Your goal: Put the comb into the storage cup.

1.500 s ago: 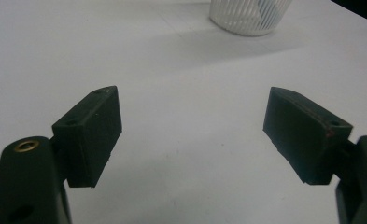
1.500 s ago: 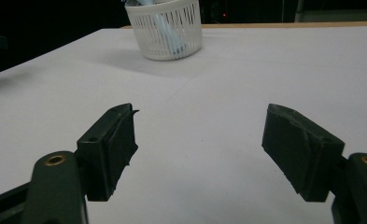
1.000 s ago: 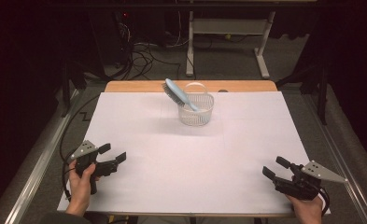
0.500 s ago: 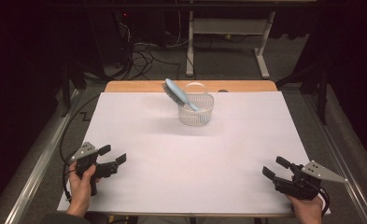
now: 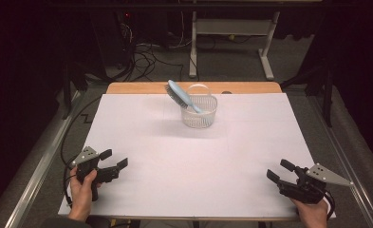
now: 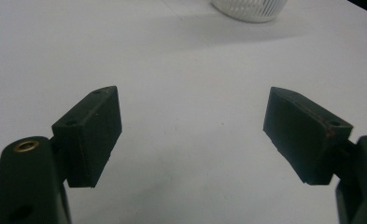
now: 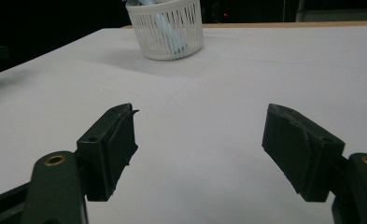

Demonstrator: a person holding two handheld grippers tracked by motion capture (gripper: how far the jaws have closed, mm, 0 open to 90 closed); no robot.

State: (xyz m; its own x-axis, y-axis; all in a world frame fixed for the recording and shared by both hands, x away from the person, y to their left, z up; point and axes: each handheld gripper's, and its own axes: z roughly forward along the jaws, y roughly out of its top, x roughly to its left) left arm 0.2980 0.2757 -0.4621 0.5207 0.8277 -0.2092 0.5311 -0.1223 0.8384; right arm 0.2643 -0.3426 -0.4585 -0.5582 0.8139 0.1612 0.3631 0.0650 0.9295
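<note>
At the near edge of the white table (image 5: 184, 161) I hold my two grippers low and well apart, one toward each near corner. My left gripper (image 5: 112, 159) sits by the near-left corner, its jaws spread wide with nothing between them; in the left gripper view only bare white surface lies between the two black pads, and the bottom of the white basket (image 6: 249, 9) peeks in at the top edge. My right gripper (image 5: 280, 171) rests by the near-right corner, jaws likewise spread and empty, pointing inward across the table. Between its pads I see only bare table, with the basket farther off.

Far from both grippers, toward the back of the table and about midway across, the basket (image 5: 199, 110) stands upright. A light blue hairbrush (image 5: 181, 96) leans in it, handle down inside, its bristled head sticking up and out over the rim toward the left. Neither gripper touches the basket or the hairbrush.
</note>
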